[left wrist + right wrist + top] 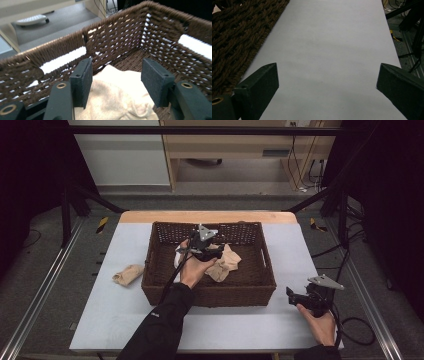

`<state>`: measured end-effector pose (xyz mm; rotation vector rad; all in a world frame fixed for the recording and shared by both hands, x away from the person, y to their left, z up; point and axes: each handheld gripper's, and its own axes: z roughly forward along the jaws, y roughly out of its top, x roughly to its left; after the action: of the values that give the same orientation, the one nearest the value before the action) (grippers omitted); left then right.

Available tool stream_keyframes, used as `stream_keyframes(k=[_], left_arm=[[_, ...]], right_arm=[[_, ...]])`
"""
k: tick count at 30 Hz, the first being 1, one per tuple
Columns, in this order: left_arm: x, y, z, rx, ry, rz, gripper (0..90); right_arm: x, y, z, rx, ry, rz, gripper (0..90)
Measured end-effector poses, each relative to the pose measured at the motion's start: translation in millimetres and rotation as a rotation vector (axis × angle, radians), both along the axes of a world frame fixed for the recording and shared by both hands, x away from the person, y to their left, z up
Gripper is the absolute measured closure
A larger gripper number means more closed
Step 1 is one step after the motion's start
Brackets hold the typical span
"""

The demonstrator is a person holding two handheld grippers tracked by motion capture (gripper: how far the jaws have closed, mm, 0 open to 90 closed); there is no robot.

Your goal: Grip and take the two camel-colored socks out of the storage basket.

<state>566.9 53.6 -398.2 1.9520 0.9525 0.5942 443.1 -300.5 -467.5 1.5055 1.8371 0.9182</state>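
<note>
Item: beige cloth (224, 262), crumpled, lying inside the wicker basket (160, 285) toward its far side, roughly mid-width. Handling, as judged: soft, light and limp, nothing to break; it will sag and trail when lifted, so you should take hold on a raised fold near the middle of the bunch, not a thin edge. Orientation: no clear heading in this heap; its longer spread seems to run across the basket's width, though the folds make that uncertain. Your left gripper (116, 82) hangs over the cloth inside the basket, fingers (82, 81) released and standing wide either side of the fabric, pads not pressing on it. Second beige cloth (128, 274), rolled, lies on the bench (100, 330) just outside the basket's left wall. Your right gripper (292, 296) rests over the bench beyond the basket's right near corner, fingers (259, 85) spread apart with nothing between them.
</note>
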Motion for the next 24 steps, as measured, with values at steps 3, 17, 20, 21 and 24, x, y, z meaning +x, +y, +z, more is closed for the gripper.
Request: stream_keyframes(k=[3, 17, 20, 21, 24], left_arm=[[3.2, -1.0, -6.6, 0.035, 0.02, -0.007, 42.7], [9.6, -5.7, -22.0, 0.082, 0.109, -0.025, 39.8], [9.7, -8.7, -25.2, 0.111, 0.124, -0.035, 38.2], [9.7, -8.7, -25.2, 0.111, 0.124, -0.035, 37.4], [10.5, -10.3, -27.9, 0.118, 0.143, -0.042, 34.5]], right_arm=[[0.1, -0.1, -0.1, 0.001, 0.002, 0.001, 4.4], [0.3, 0.5, -0.5, -0.001, 0.005, -0.001, 4.4], [0.1, 0.6, -0.5, -0.001, 0.007, -0.004, 4.4], [0.1, 0.6, -0.5, -0.001, 0.007, -0.004, 4.4], [0.5, 0.5, -0.7, -0.002, 0.01, -0.003, 4.4]])
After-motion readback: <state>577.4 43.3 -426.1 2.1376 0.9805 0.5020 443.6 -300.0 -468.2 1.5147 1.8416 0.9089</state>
